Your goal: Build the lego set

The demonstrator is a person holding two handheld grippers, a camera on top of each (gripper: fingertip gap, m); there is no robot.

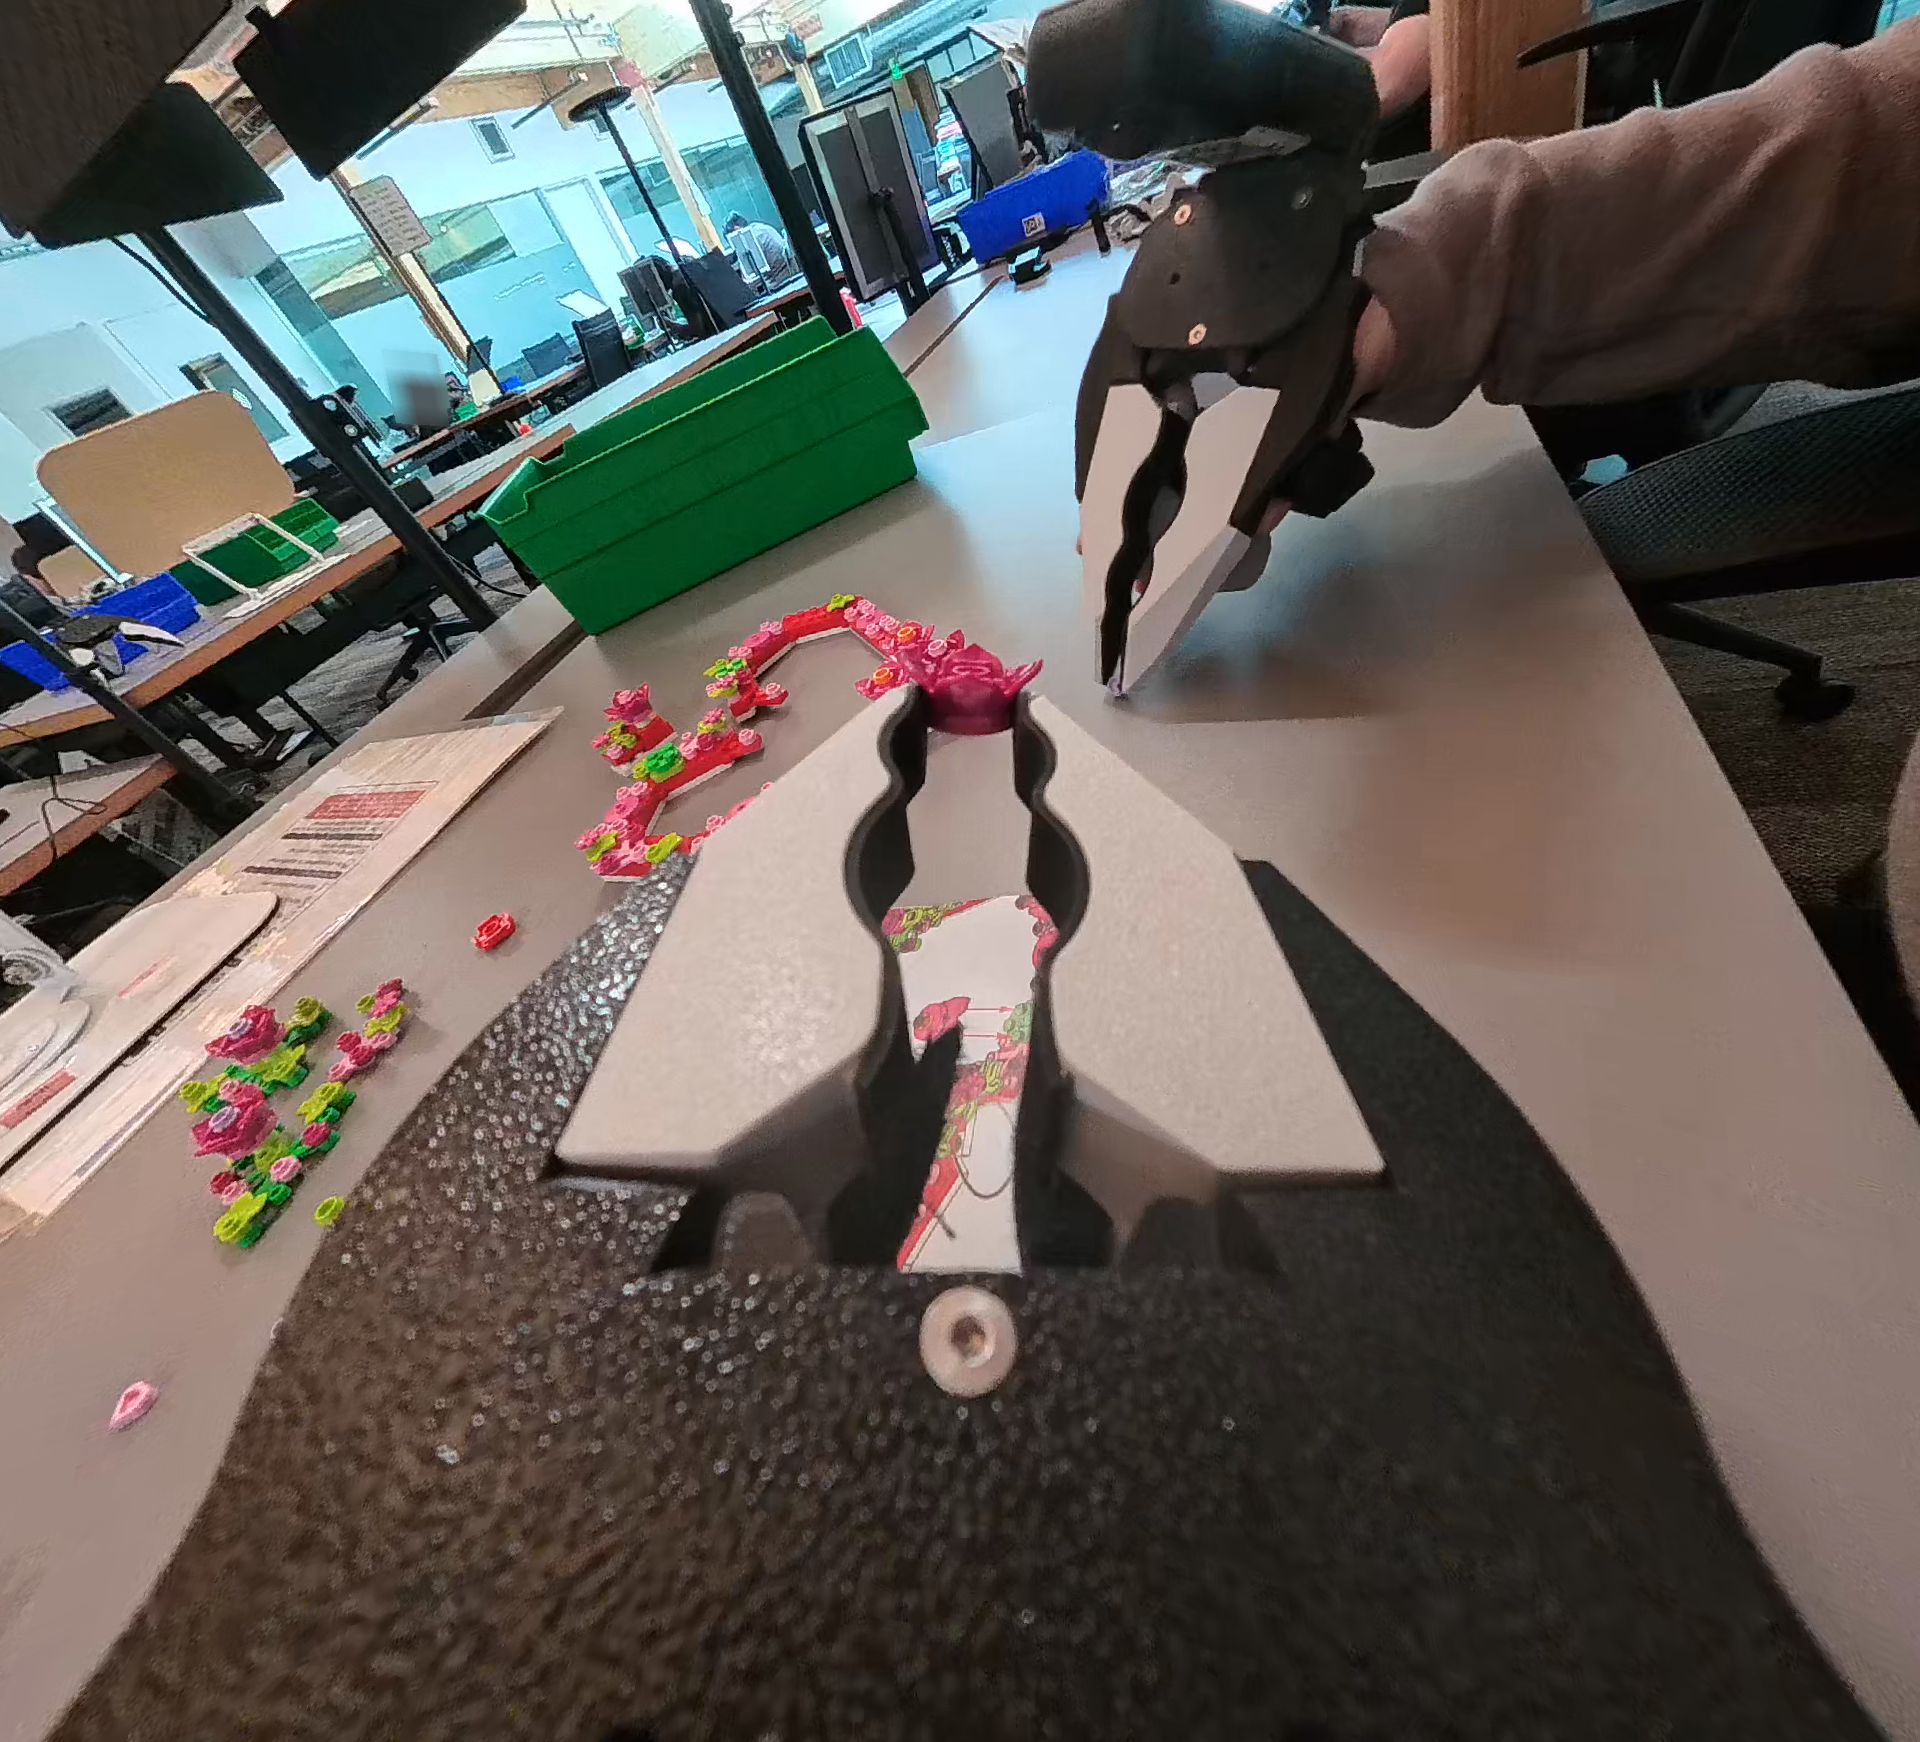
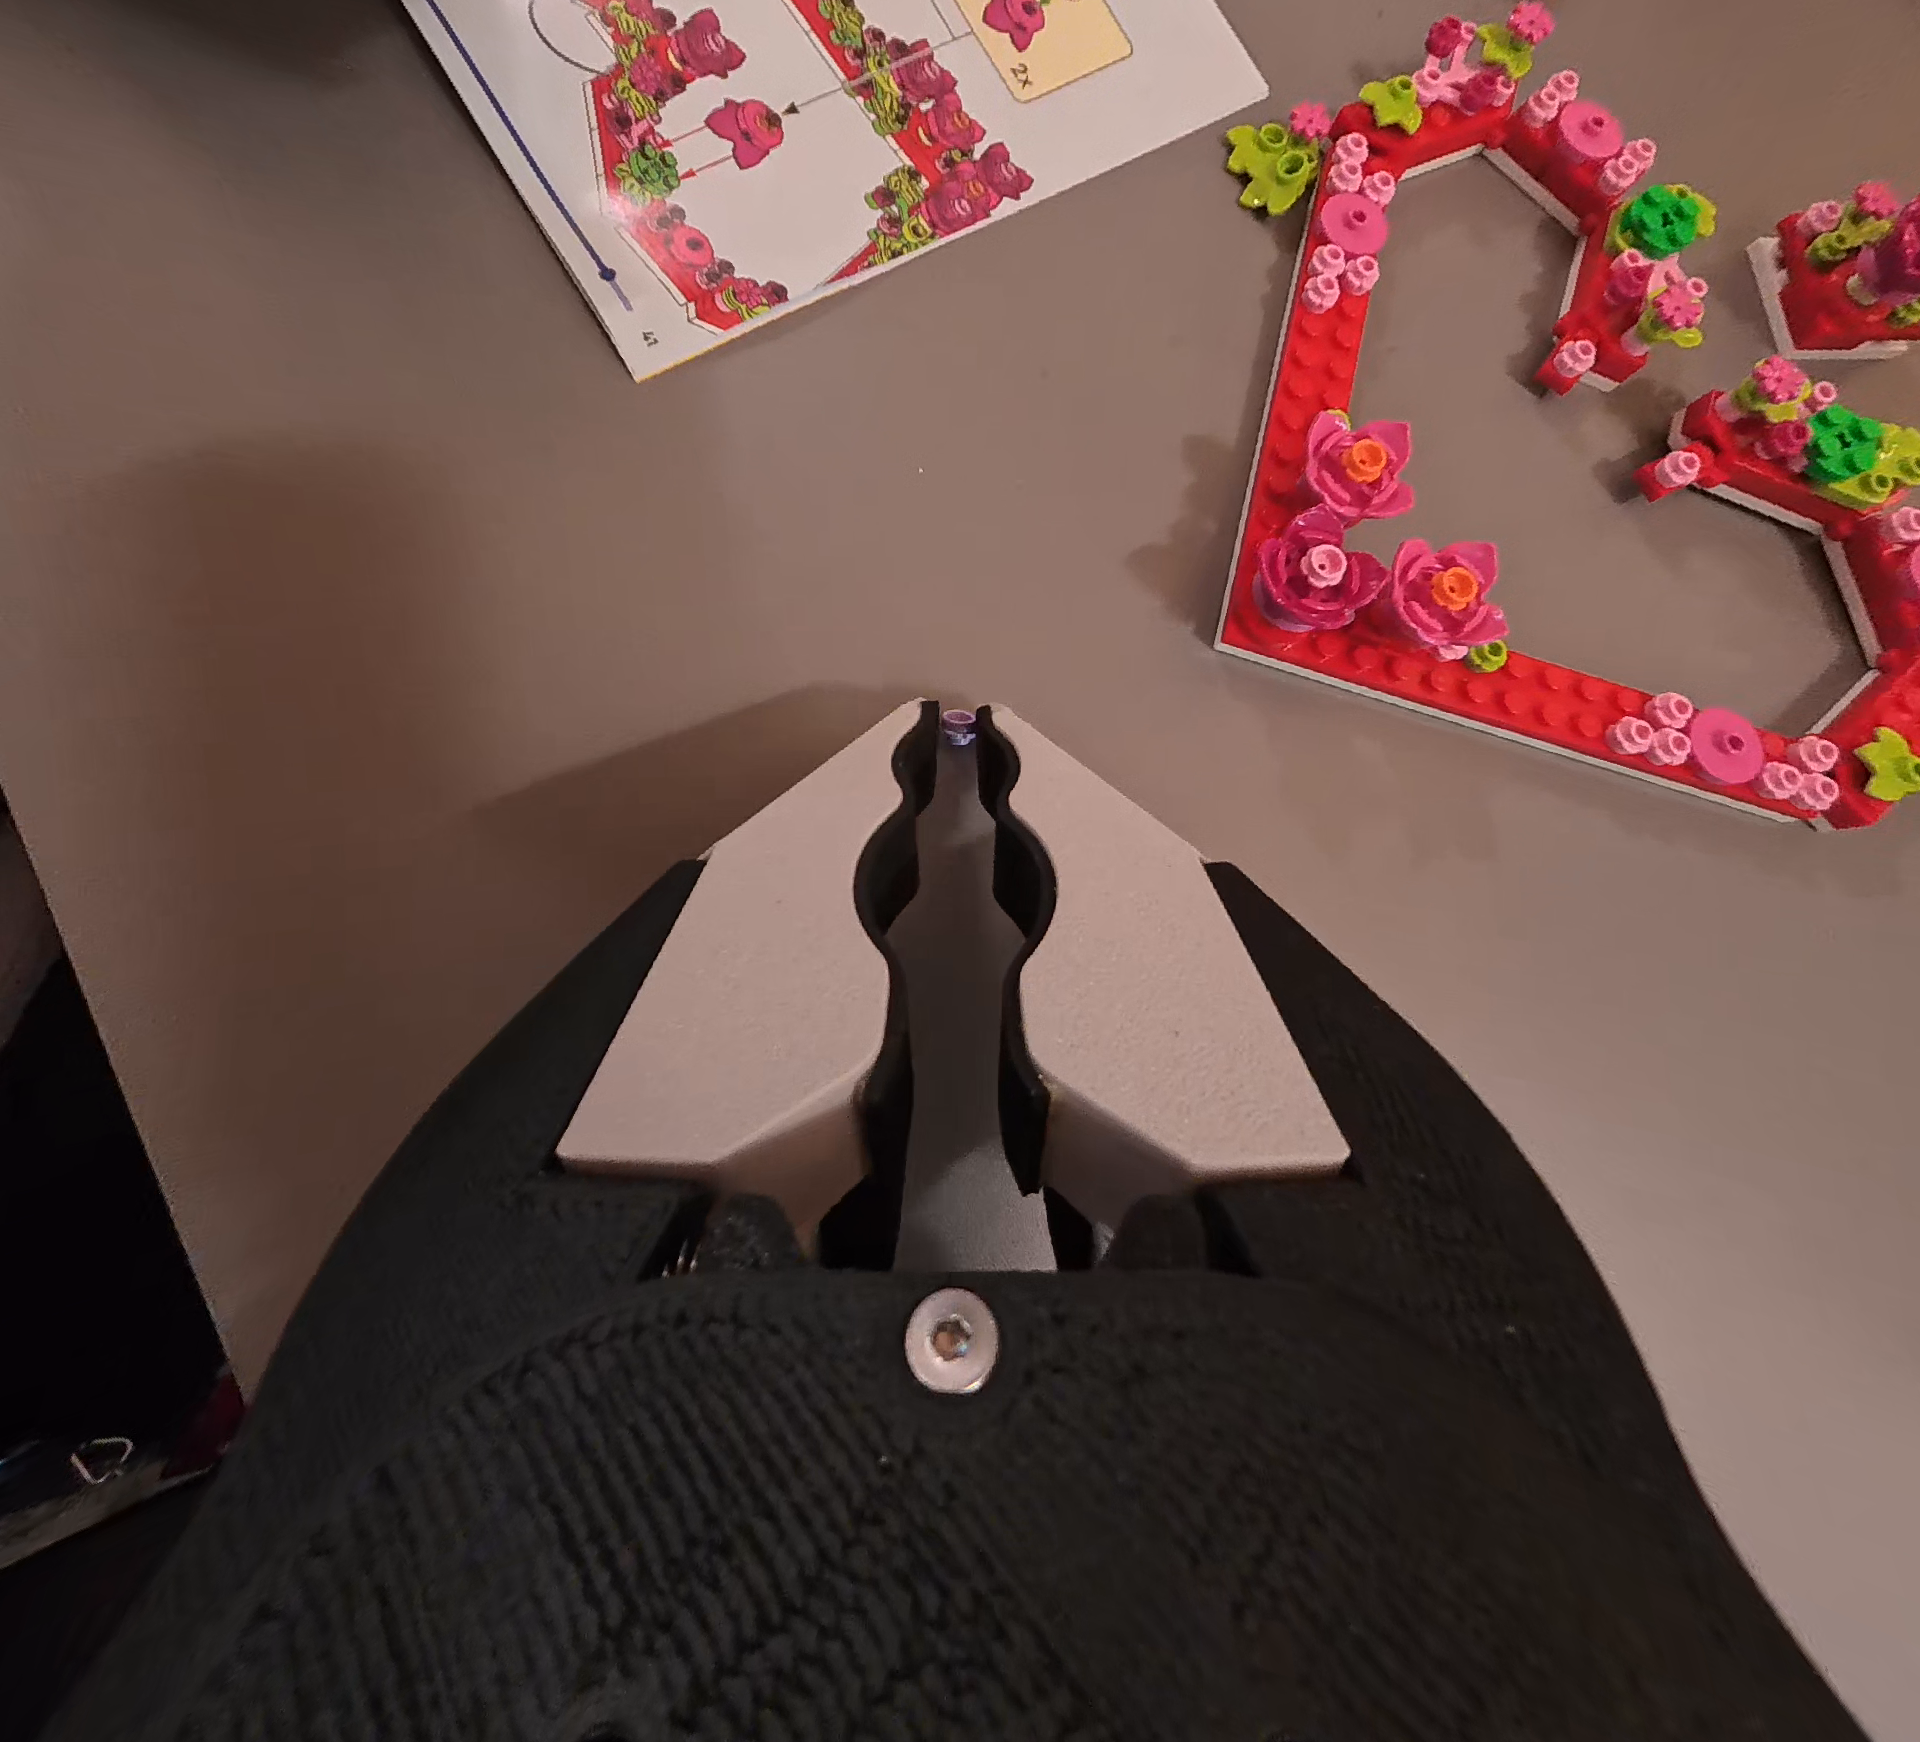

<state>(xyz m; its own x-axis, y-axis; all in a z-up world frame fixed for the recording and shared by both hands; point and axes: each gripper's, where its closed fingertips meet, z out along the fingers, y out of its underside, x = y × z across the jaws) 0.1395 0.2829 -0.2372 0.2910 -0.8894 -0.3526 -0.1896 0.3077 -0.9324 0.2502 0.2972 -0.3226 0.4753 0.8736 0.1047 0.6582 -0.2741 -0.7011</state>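
Purple and tiny, a round stud [image 2: 957, 724] sits pinched between the tips of the right tool [image 2: 956, 722], low on the grey surface [image 2: 623, 549]. The left tool [image 1: 971, 705] is closed around a dark pink flower piece [image 1: 971, 693] and holds it up. The red heart frame [image 2: 1299, 404] lies just to the side, with the open instruction booklet [image 2: 1174, 71] near it. This looks like the flower-making step. Next, I think, the stud must be lifted and pressed gently into the middle of the flower, lined up straight.
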